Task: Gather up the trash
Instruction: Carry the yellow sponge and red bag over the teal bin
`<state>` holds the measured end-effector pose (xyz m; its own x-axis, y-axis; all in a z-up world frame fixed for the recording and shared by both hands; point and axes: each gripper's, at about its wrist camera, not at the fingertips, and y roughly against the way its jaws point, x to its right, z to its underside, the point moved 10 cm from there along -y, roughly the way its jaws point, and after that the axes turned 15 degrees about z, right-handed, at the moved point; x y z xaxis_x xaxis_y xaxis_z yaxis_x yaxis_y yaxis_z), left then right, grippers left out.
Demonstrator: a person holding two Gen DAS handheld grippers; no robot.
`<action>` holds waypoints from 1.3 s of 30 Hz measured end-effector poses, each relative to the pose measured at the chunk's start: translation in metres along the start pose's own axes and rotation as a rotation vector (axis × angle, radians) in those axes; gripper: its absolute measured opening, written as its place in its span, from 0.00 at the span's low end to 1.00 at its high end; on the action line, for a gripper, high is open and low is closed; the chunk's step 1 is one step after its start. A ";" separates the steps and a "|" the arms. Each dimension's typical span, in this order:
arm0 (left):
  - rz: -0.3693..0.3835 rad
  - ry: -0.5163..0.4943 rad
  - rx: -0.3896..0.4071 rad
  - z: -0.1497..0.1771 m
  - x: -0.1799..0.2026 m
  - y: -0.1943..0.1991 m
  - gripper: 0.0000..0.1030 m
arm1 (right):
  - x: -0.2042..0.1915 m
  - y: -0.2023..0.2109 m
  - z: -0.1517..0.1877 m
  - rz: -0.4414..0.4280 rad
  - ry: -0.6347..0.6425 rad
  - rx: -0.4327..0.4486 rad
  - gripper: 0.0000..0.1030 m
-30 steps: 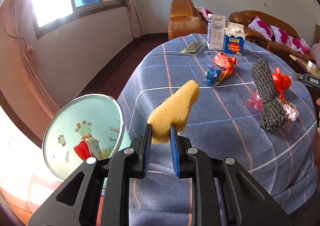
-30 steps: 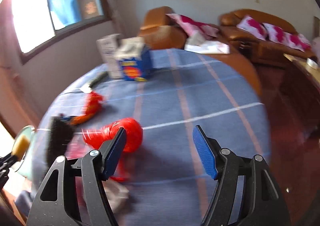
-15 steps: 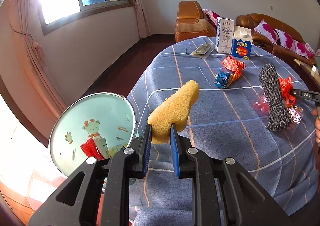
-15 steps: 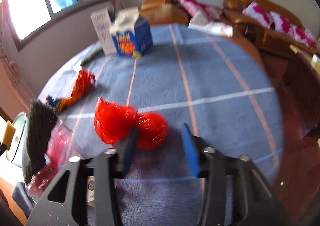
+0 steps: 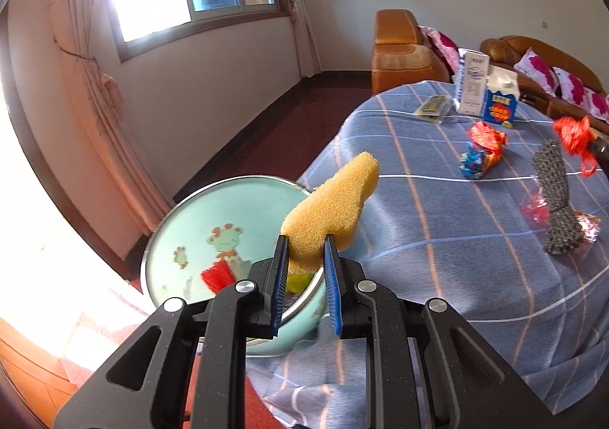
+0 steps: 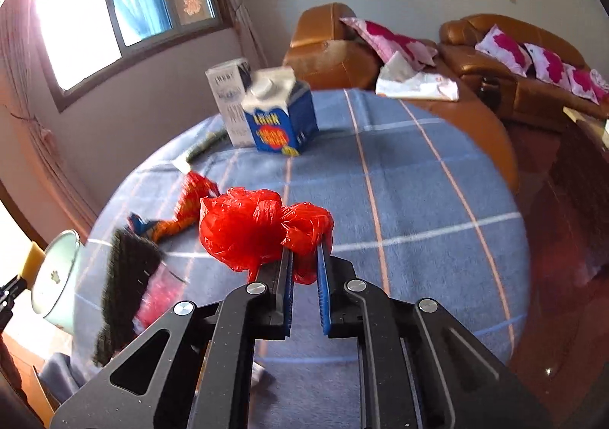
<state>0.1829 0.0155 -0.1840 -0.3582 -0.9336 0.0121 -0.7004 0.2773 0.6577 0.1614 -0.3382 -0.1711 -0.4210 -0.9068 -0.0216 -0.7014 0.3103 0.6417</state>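
Red plastic bag: light, crinkly, squashes; right gripper jaws clamp its knot. Left gripper jaws pinch soft sponge beside basin.

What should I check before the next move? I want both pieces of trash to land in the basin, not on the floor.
1. Left gripper shut on yellow sponge: ok.
2. Right gripper shut on red plastic bag: ok.
3. Sponge above the basin opening: cannot tell; it overlaps the rim.
4. Basin has room: ok, only a few scraps inside.
5. Red bag clear of the tablecloth: ok, it looks lifted.
6. Table cleared: not ok; blue carton and wrappers remain.
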 end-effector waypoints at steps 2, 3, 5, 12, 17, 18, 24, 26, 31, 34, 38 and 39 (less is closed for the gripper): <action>-0.023 0.010 -0.003 0.002 -0.011 0.002 0.18 | -0.017 0.009 -0.015 -0.027 0.014 0.030 0.11; -0.034 0.014 -0.005 0.002 -0.015 0.003 0.18 | -0.026 0.011 -0.020 -0.041 0.021 0.039 0.11; -0.059 0.023 -0.008 0.005 -0.027 0.005 0.18 | -0.048 0.017 -0.029 -0.070 0.044 0.058 0.11; -0.138 0.061 -0.021 0.011 -0.061 0.011 0.18 | -0.138 0.023 -0.041 -0.169 0.151 0.087 0.11; -0.202 0.077 -0.027 0.014 -0.084 0.017 0.18 | -0.191 0.028 -0.034 -0.228 0.232 0.100 0.11; -0.210 0.082 -0.029 0.015 -0.088 0.018 0.18 | -0.201 0.028 -0.032 -0.237 0.250 0.103 0.11; -0.259 0.088 -0.045 0.019 -0.107 0.020 0.18 | -0.249 0.031 -0.021 -0.279 0.338 0.110 0.11; -0.265 0.090 -0.050 0.021 -0.111 0.020 0.18 | -0.260 0.029 -0.018 -0.289 0.360 0.108 0.11; -0.295 0.090 -0.051 0.021 -0.120 0.023 0.18 | -0.290 0.028 -0.009 -0.313 0.408 0.110 0.11; -0.307 0.096 -0.051 0.022 -0.126 0.025 0.18 | -0.306 0.026 -0.004 -0.329 0.437 0.114 0.11; -0.324 0.099 -0.058 0.024 -0.133 0.024 0.18 | -0.323 0.026 0.005 -0.352 0.478 0.128 0.11; -0.327 0.099 -0.059 0.025 -0.133 0.024 0.18 | -0.327 0.027 0.006 -0.355 0.485 0.132 0.11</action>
<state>0.1986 0.1519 -0.1885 -0.0572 -0.9891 -0.1355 -0.7300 -0.0511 0.6815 0.2770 -0.0322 -0.1512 0.1393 -0.9780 0.1551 -0.8290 -0.0295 0.5584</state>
